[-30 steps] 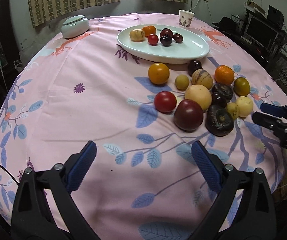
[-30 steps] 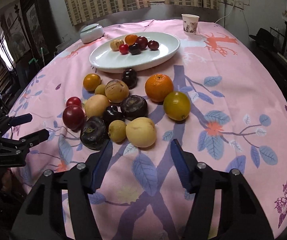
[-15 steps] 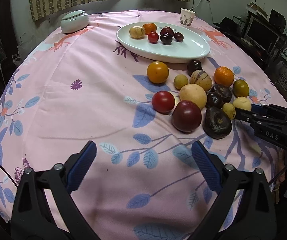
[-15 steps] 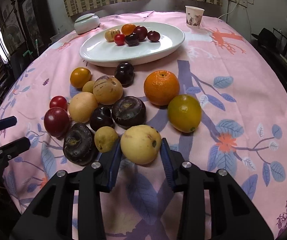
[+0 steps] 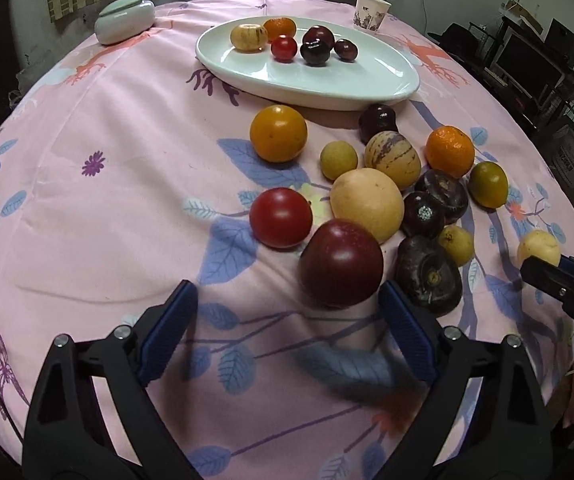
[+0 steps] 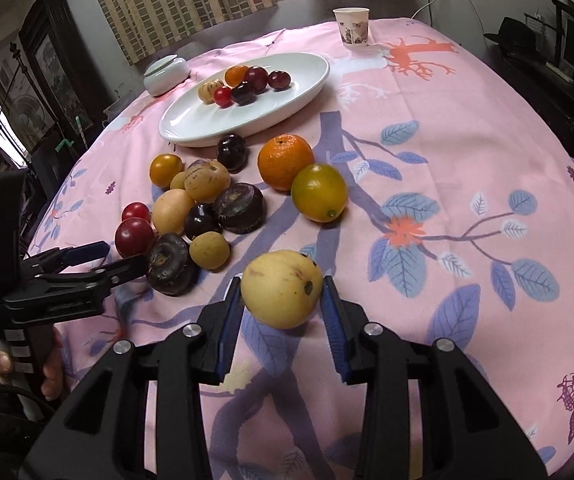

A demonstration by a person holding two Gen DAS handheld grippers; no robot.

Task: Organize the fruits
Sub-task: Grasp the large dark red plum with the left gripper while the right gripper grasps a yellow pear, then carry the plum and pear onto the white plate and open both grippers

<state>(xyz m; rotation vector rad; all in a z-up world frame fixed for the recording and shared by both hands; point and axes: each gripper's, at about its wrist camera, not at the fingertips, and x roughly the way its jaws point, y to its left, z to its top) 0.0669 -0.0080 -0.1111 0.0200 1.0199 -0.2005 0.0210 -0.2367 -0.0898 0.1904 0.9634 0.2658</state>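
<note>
Fingers of the right gripper squeeze a round pale yellow fruit. Left gripper, jaws closing on nothing, has a big dark red plum just ahead.

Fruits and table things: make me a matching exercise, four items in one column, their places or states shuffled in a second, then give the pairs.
Column one:
1. pale yellow fruit
2. dark red plum
3. paper cup
4. small red tomato

Column two:
A. on the white plate
B. clamped in the right gripper
C. on the cloth, just ahead of the left gripper, whose jaws are closing
D. standing upright beyond the plate

Pairs: 1-B, 2-C, 3-D, 4-A
</note>
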